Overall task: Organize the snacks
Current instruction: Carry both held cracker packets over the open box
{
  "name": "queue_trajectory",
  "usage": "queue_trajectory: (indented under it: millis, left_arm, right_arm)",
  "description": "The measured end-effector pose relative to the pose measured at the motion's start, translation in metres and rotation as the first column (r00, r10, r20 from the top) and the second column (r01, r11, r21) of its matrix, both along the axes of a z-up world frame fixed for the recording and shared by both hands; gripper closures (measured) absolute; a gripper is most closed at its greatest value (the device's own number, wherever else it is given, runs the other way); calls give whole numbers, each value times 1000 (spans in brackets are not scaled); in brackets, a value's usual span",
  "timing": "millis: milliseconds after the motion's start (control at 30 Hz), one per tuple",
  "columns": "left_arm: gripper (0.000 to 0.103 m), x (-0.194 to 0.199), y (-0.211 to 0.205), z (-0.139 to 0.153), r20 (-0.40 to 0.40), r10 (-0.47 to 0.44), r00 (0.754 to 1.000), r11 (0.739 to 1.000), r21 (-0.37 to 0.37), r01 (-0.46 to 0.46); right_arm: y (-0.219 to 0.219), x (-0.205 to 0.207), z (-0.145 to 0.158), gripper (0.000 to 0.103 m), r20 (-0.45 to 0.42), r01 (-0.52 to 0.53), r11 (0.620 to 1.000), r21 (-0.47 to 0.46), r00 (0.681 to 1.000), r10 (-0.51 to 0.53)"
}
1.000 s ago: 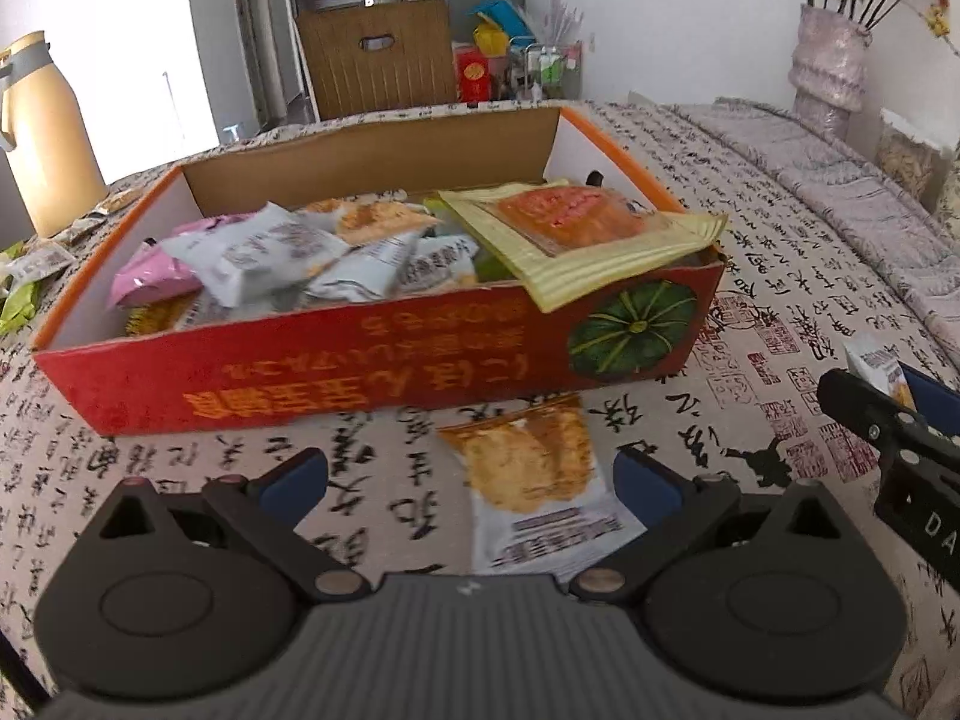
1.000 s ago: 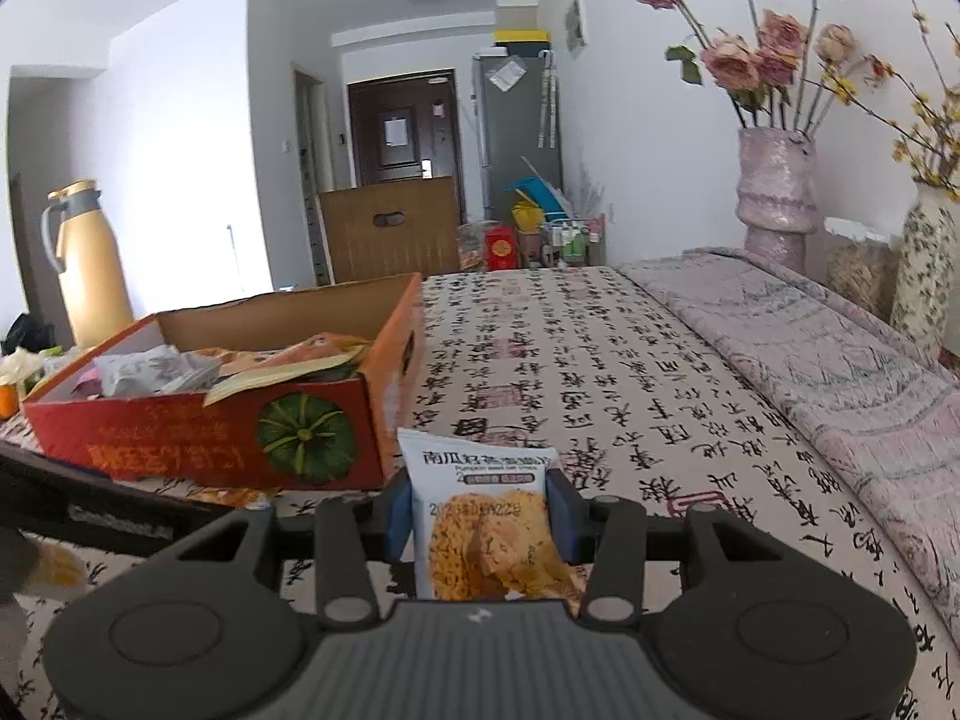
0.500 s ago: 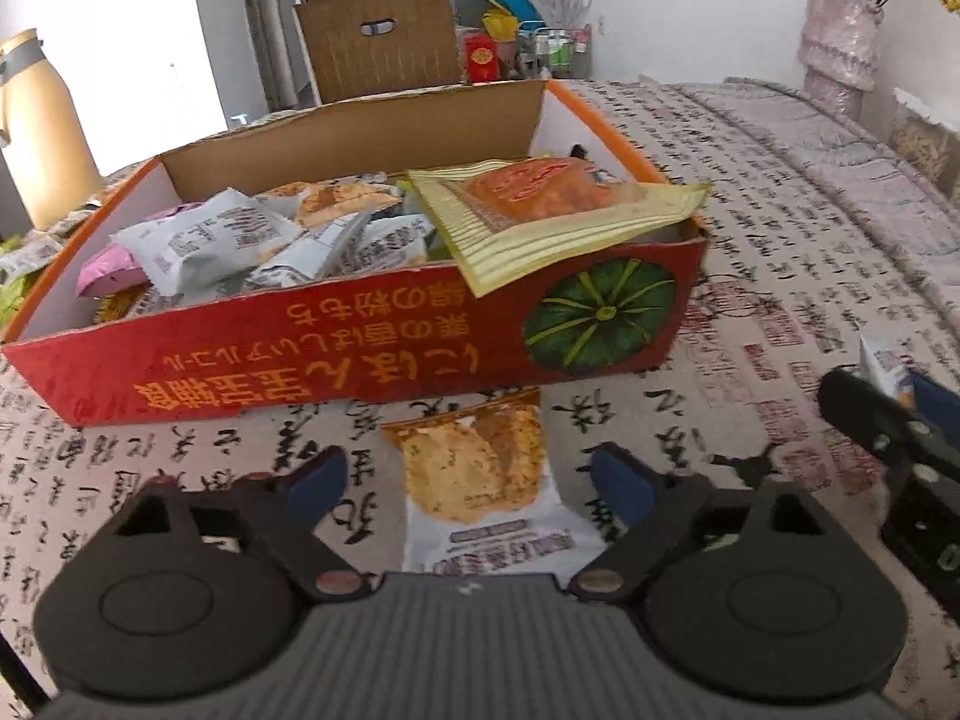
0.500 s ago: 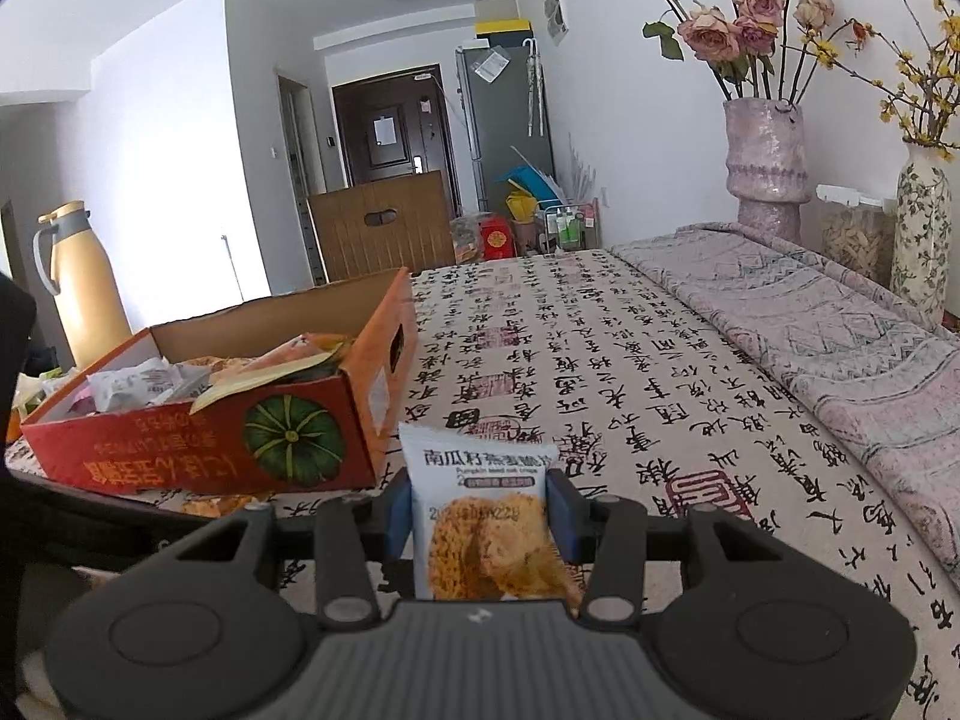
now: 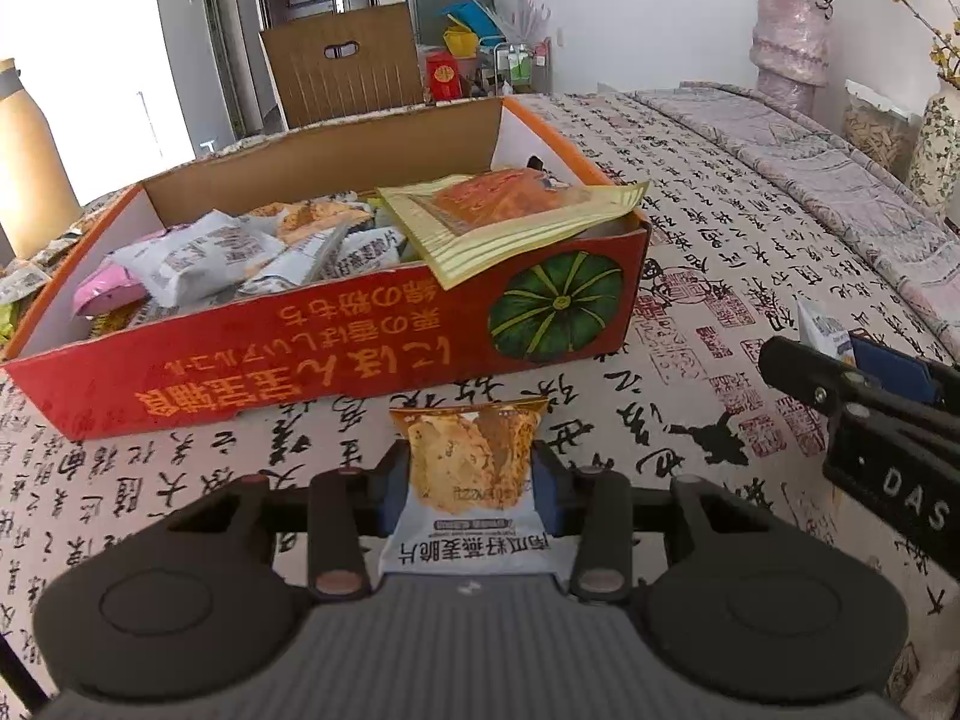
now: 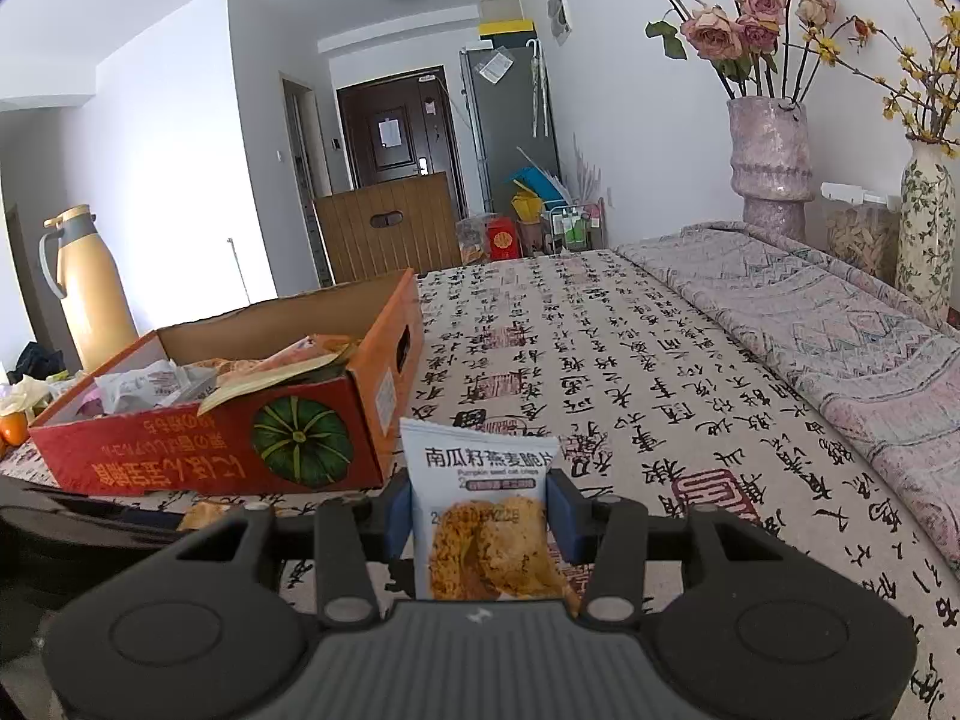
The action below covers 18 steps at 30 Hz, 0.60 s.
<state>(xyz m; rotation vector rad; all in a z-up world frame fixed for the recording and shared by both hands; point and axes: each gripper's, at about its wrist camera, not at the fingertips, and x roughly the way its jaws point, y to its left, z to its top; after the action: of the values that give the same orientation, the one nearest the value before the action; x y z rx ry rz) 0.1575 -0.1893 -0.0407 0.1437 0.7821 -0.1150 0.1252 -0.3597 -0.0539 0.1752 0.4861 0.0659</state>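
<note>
While each tool (image 5: pixel 471 474) (image 6: pixel 480 510) clamps crinkly flat snack packet (image 5: pixel 471 480) (image 6: pixel 483 516), rectangular cardboard box (image 5: pixel 336 354) near

The right gripper (image 6: pixel 478 513) pinches a white snack packet (image 6: pixel 480 504) upright between its blue pads (image 6: pixel 563 513), printed side to the camera, above a tablecloth (image 6: pixel 630 372) covered in black calligraphy. To the left sits an open red box (image 6: pixel 240 438) with a green pumpkin picture, filled with snack packs. A tan thermos (image 6: pixel 90 288) stands behind it. On the right, a pink vase (image 6: pixel 771 168) holds dried roses, next to a floral vase (image 6: pixel 927 222).
</note>
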Motion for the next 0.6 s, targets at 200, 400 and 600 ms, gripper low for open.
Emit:
queue_trajectory:
  millis: [200,400,600]
  left_arm:
    - [61,-18,11,11,53,-5,999,1000,10,4]
    - [61,-30,32,23,90,10,996,1000,-12,-9]
    - [61,-39,53,34,123,28,992,999,-35,-24]
  right_arm:
    - [6,-6,3,58,27,15,999,-44,1000,-14]
    - [22,-15,6,58,23,-19,998,-61,1000,21]
    - [48,-23,18,59,46,-68,994,-80,996,72]
